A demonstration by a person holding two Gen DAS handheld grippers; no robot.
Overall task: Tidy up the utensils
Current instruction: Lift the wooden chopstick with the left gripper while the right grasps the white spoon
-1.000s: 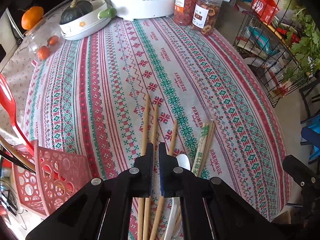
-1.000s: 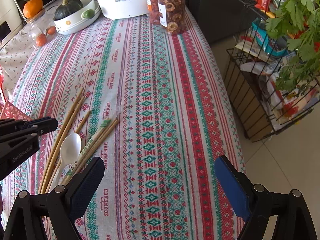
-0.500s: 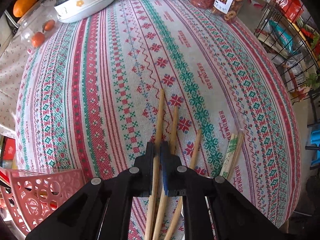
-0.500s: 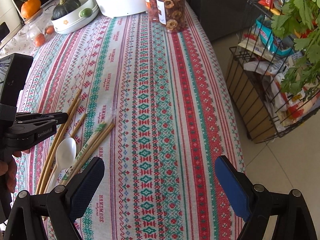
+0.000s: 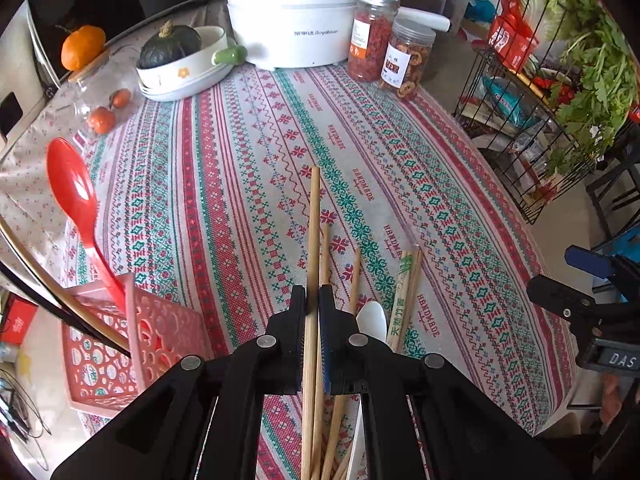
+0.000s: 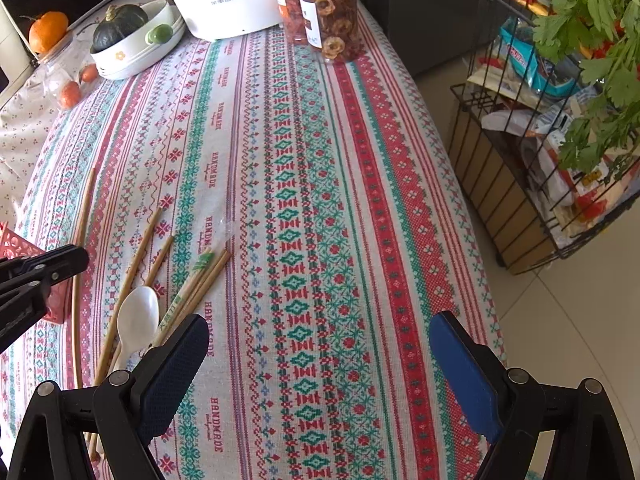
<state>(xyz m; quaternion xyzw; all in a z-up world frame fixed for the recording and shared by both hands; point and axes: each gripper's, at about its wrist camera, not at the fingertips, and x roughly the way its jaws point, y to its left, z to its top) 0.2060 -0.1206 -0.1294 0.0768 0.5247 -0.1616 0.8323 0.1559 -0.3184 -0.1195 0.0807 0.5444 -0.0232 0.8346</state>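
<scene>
Chopstick (image 5: 314,240), bamboo, single: clamped between the closed jaws of the left gripper (image 5: 313,300), its tip raised above the striped tablecloth (image 5: 248,184); a second earlier it lay flat with the others. Remaining loose chopsticks (image 6: 136,264), a white spoon (image 6: 138,320) and a wrapped pair (image 6: 196,284) lay together on the cloth. Pink utensil basket (image 5: 132,344), holding a red spoon (image 5: 76,196), sat at the table's left edge, larger in view than before. Right gripper (image 6: 320,344): jaws wide, empty, unmoved over the cloth.
</scene>
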